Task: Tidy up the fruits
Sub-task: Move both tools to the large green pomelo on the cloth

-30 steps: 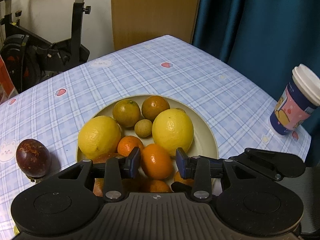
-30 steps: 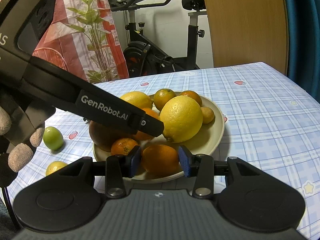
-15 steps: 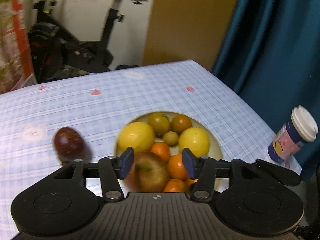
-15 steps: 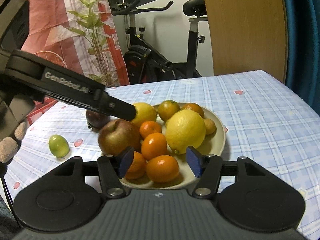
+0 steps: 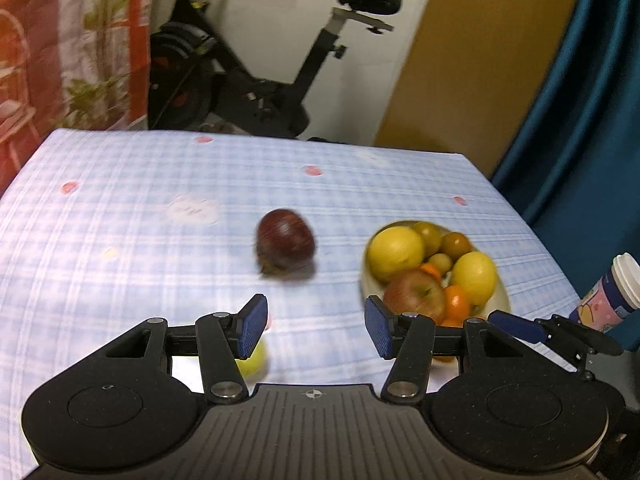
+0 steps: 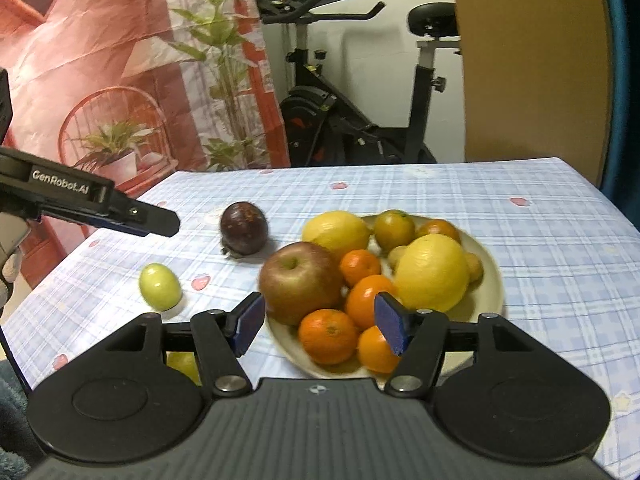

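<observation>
Swung away from the plate [image 6: 494,292] since a second ago, the left gripper [image 5: 314,326] now hangs spread and empty above the tablecloth [image 5: 120,240]; the right gripper [image 6: 316,328] is spread too. Nearest, at lower left, sits a green fruit [image 6: 160,285]. Beyond, mid-frame, the dark passion fruit [image 5: 285,239] rests beside the plate: light, firm-shelled, liable to roll, best pinched across its widest part.
</observation>
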A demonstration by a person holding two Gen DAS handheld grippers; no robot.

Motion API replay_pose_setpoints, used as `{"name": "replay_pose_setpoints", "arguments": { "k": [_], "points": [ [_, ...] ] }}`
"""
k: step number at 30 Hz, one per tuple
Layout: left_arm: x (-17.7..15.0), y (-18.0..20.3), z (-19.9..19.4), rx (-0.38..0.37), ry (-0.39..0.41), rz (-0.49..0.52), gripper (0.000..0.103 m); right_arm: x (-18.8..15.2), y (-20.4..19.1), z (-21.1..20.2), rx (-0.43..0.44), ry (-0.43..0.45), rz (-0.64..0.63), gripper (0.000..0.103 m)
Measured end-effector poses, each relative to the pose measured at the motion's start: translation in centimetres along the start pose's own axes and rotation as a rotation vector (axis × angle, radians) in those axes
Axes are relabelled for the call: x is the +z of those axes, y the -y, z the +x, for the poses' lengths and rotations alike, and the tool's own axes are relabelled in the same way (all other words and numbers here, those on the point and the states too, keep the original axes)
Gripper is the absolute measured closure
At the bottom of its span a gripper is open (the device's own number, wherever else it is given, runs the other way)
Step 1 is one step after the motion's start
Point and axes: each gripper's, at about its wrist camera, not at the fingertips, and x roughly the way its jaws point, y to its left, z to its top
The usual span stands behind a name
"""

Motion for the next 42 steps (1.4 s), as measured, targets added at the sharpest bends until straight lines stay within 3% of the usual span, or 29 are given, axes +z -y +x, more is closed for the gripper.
{"name": "replay_pose_setpoints", "arguments": {
  "k": [10, 19, 23, 26, 32, 35, 42],
  "points": [
    [-2.0, -2.9, -0.5, 0.031, 0.003, -0.071, 0.047, -0.8, -4.7, 1.7, 0.123, -0.09, -0.125, 0.037],
    [-3.8, -4.0, -0.7, 0.059, -0.011, -0.128, 0.047, -2.7, -6.3, 4.1, 0.183, -0.15, -0.172, 0.038],
    [-4.3, -4.3, -0.6, 0.075, -0.019, -0.14, 0.047, -3.7, -6.5, 4.5, 0.172, -0.124, -0.211, 0.039],
    [-4.4, -4.3, -0.4, 0.099, -0.018, -0.137, 0.047, -4.3, -6.2, 4.6, 0.183, -0.115, -0.215, 0.047],
    [-4.5, -4.1, 0.1, 0.124, -0.016, -0.131, 0.044, -4.7, -6.0, 4.4, 0.21, -0.088, -0.217, 0.054],
    [-4.3, -3.9, 0.7, 0.134, -0.012, -0.109, 0.036, -4.8, -5.9, 4.3, 0.215, -0.084, -0.211, 0.054],
    [-3.1, -3.5, 3.2, 0.148, -0.002, -0.053, 0.035, -4.7, -5.7, 4.3, 0.221, -0.085, -0.198, 0.054]
  ]
}}
